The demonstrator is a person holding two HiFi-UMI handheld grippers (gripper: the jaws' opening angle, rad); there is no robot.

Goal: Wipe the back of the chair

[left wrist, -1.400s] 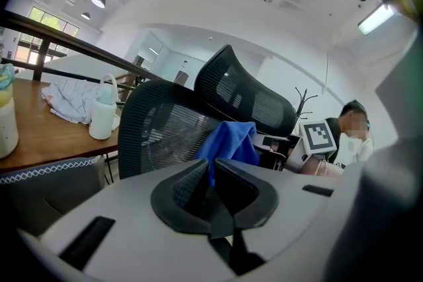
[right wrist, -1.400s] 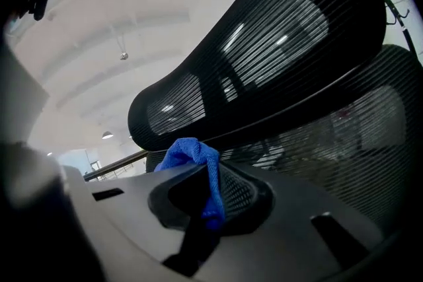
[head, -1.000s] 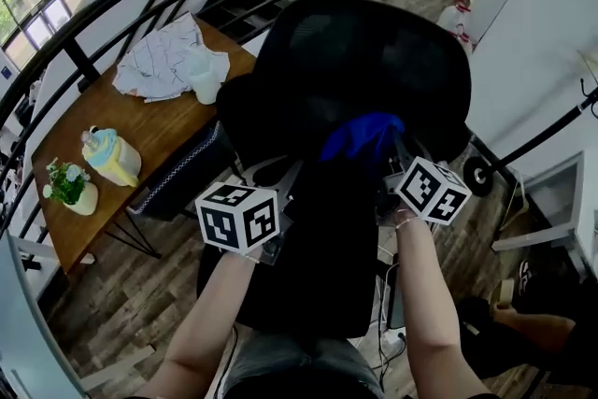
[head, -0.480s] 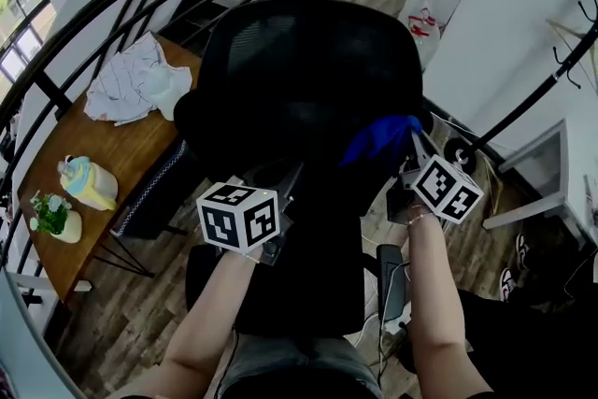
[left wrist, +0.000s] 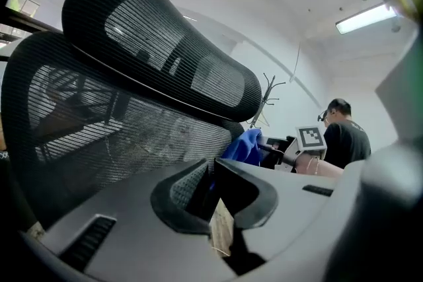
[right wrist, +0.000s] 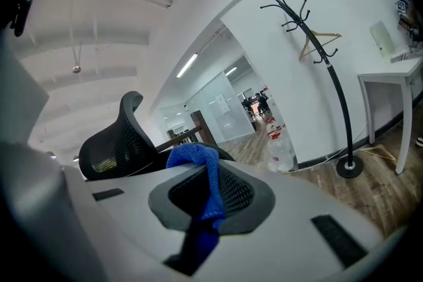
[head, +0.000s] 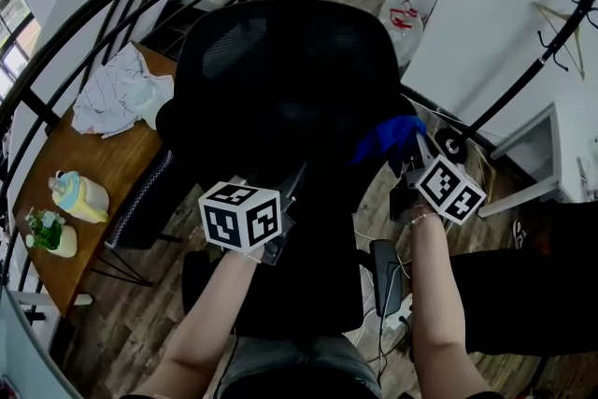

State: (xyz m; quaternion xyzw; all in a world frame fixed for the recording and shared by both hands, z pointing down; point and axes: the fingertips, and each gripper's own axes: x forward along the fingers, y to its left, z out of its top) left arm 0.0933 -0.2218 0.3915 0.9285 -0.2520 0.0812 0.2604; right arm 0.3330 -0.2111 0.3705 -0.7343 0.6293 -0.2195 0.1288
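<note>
Where plank floor [head: 121,332] spreads, blue cloth [head: 388,137] seemingly touches chair [head: 280,79]

Looking down from my head view, my left gripper [head: 291,187] ends behind its marker cube, its jaws lost against the black chair [head: 280,70]. My arms cover the chair's seat and base. The cloth [head: 388,135] is partly tucked behind my right gripper [head: 413,154]. The table [head: 65,159] runs off the left edge.
</note>
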